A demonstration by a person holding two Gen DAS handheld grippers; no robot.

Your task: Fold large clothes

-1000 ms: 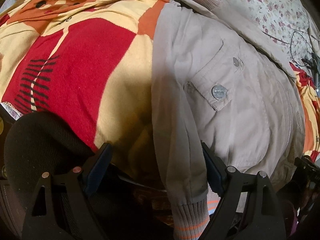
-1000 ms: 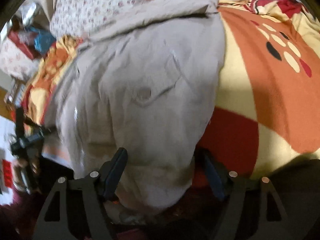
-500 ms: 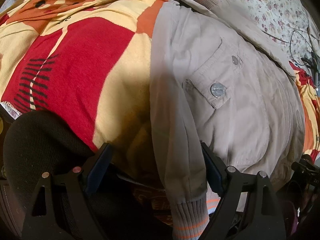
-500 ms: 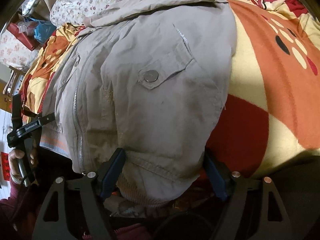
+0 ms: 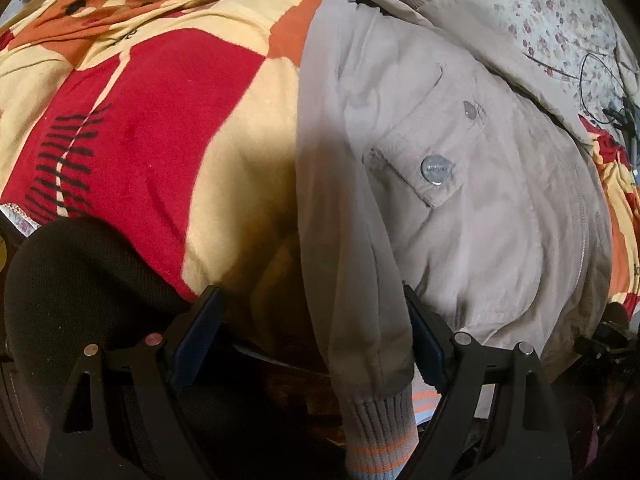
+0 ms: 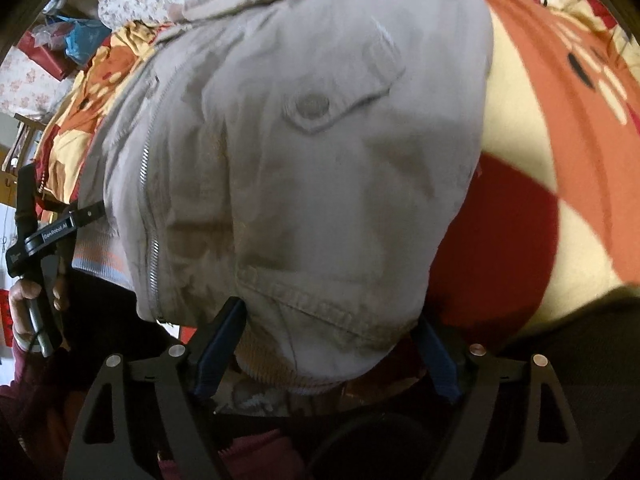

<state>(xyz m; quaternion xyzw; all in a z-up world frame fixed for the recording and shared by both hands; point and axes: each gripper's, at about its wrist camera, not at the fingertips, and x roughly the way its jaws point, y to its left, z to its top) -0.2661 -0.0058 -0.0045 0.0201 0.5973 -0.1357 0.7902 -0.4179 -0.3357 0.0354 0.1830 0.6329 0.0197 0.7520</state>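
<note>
Only rightward, perhaps: jacket (image 6: 320,184) zipper (image 6: 149,216).

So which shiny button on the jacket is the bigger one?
The big silver snap on the corner of the pocket flap of the beige jacket. The other snap, farther up the flap, looks smaller and duller.

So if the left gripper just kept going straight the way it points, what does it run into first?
Most likely the beige jacket's sleeve, which already lies between the open fingers of the left gripper beside the patterned blanket. Depth is hard to judge through the fisheye.
</note>
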